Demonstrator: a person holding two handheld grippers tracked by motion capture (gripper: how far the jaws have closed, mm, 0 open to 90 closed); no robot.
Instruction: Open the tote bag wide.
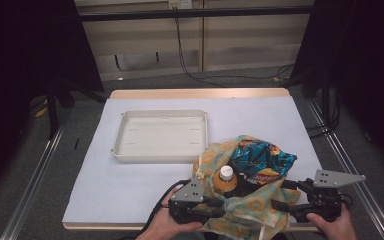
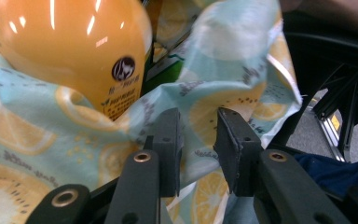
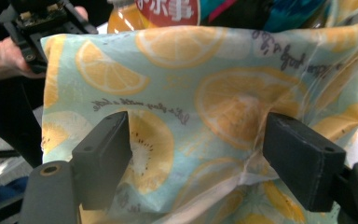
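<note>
Two grippers work at the near edge of the table, one in each of the person's hands, and between them sits one bag [image 1: 245, 207] of pale blue plastic printed with lemon slices. The left gripper [image 2: 198, 140] has its jaws drawn in on a fold of the bag's rim; a small gap shows between the pads and the film runs through it, so I cannot tell whether they truly pinch it. The right gripper [image 3: 196, 156] stands with its jaws well apart, the bag's printed side spread across the gap between them and not clamped. Inside the bag there are two things — one orange bottle [image 1: 226, 181] with a white cap, upright and just beside the left gripper, and one crumpled blue snack packet [image 1: 261, 161] lying behind it toward the right. The bag hangs partly over the near table edge, so there is little room on that side. Farther off, to the left of the bag, lies one white tray [image 1: 161, 156], shallow and clear of the bag — around it the white table cover [image 1: 100, 175] has plenty of open room.
</note>
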